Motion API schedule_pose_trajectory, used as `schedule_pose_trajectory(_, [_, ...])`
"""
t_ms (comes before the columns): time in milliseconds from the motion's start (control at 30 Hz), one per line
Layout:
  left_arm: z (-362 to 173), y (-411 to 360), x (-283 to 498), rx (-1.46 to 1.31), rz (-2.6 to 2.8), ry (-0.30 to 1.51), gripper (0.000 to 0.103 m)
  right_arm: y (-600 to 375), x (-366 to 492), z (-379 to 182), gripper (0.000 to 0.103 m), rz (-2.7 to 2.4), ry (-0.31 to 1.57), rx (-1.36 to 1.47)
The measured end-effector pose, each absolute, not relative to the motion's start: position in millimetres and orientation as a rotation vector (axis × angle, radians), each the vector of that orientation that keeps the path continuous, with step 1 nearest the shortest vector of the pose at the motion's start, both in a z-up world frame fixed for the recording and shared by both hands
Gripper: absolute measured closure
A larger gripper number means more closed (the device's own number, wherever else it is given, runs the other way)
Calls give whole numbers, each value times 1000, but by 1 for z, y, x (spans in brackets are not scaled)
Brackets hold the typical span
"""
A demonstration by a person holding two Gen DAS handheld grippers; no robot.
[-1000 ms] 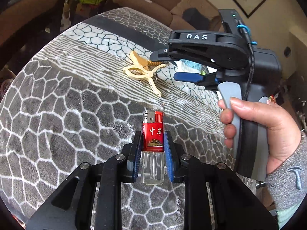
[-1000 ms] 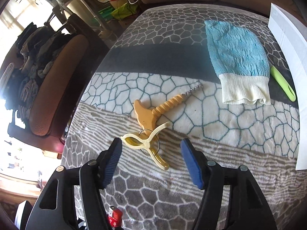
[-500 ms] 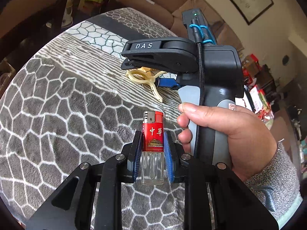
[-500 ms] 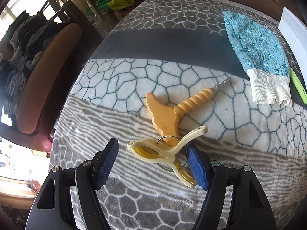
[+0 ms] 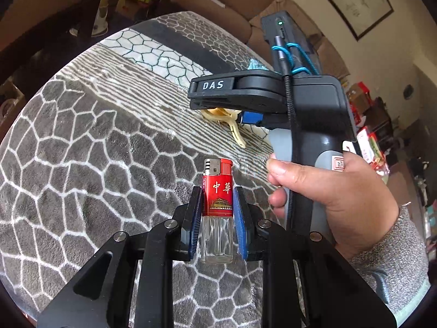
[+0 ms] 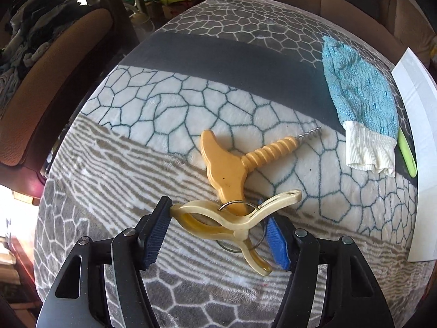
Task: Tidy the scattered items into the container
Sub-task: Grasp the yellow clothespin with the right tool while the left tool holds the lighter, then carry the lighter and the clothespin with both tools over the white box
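A red and clear lighter point(image 5: 217, 235) stands upright between my left gripper's point(image 5: 217, 191) blue pads, which are shut on it above the patterned blanket point(image 5: 82, 164). My right gripper point(image 6: 214, 210) points steeply down over a cream clothes clip point(image 6: 232, 224) with a metal ring. Its jaws are closing with the clip between them; the left fingertip touches the clip's end, and I see no firm squeeze. A tan corkscrew point(image 6: 226, 161) lies just beyond the clip, touching it. In the left wrist view a hand point(image 5: 327, 191) holds the right gripper point(image 5: 215, 109) over the clip point(image 5: 235, 131).
A blue knitted sock point(image 6: 360, 101) with a white cuff lies at the far right, a green stick point(image 6: 407, 155) beside it. A white sheet or board edge point(image 6: 420, 136) runs along the right. Sofas and cluttered chairs surround the blanket-covered table point(image 6: 191, 104).
My right gripper came down and forward over the clip, and its jaws narrowed until the clip sits between the pads. The left gripper kept still with the lighter.
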State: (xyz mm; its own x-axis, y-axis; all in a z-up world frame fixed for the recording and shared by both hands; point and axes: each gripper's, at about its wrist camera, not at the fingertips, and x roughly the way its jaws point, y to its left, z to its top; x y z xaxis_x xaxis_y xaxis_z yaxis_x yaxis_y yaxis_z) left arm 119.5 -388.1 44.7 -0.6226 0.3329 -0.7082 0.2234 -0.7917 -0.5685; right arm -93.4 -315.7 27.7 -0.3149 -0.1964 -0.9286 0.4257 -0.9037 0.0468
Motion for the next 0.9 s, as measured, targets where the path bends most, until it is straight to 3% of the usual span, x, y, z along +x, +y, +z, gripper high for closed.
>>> schedule_pose_trajectory(500, [81, -344, 110, -1256, 2617, -771, 82, -171, -59, 176, 36, -2343, 136, 1360])
schedule_pose_trajectory(900, [182, -220, 42, -1147, 2523, -568, 82, -1, -46, 230, 36, -2492, 74, 1352])
